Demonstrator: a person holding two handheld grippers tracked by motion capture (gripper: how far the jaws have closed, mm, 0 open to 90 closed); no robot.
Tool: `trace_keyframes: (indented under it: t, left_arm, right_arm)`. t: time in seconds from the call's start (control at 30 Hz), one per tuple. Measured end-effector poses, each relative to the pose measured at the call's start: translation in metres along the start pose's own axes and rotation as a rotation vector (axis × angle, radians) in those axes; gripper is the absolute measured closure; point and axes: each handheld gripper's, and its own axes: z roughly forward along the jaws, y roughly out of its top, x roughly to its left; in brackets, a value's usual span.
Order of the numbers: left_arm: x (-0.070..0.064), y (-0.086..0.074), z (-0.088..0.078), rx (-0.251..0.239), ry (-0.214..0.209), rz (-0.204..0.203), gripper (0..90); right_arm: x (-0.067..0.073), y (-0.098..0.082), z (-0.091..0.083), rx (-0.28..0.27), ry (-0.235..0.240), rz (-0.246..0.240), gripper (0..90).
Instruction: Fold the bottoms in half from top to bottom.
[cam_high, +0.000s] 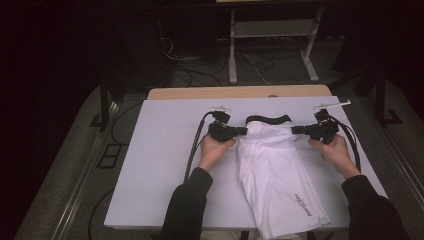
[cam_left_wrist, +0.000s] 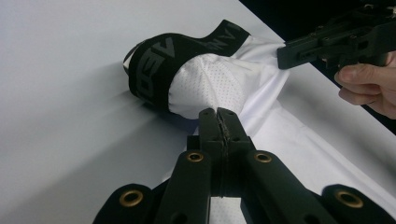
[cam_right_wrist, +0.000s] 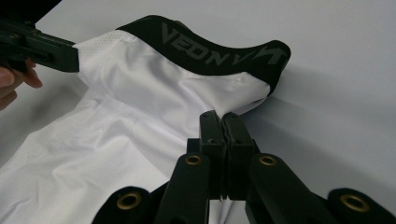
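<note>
A white garment (cam_high: 275, 172) with a black lettered waistband (cam_high: 267, 119) lies down the middle of the white table (cam_high: 160, 165). My left gripper (cam_high: 244, 131) is shut on the white fabric at the garment's left side, just below the waistband (cam_left_wrist: 154, 60). In the left gripper view its closed tips (cam_left_wrist: 219, 113) pinch the mesh cloth (cam_left_wrist: 210, 86). My right gripper (cam_high: 294, 130) is shut on the fabric at the right side. The right gripper view has its tips (cam_right_wrist: 220, 115) closed on the cloth under the waistband (cam_right_wrist: 210, 46). The fabric is pulled between the two grippers.
The garment's lower end reaches the table's near edge (cam_high: 225, 227). A wooden strip (cam_high: 240, 92) borders the far edge. Behind it on the floor stand a metal frame (cam_high: 270, 45) and loose cables (cam_high: 200, 75). Black cables (cam_high: 195, 145) trail from both grippers over the table.
</note>
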Motion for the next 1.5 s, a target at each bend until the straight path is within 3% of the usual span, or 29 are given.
trace_keyframes:
  t: [0.53, 1.5]
  left_arm:
    - [-0.020, 0.001, -0.013, 0.017, -0.016, 0.052, 89.2]
    - [-0.046, -0.005, -0.036, 0.034, -0.076, 0.103, 89.2]
  right_arm:
    - [0.009, -0.007, -0.017, -0.022, 0.019, -0.008, 87.0]
    - [0.033, -0.024, -0.044, -0.027, 0.055, -0.050, 87.0]
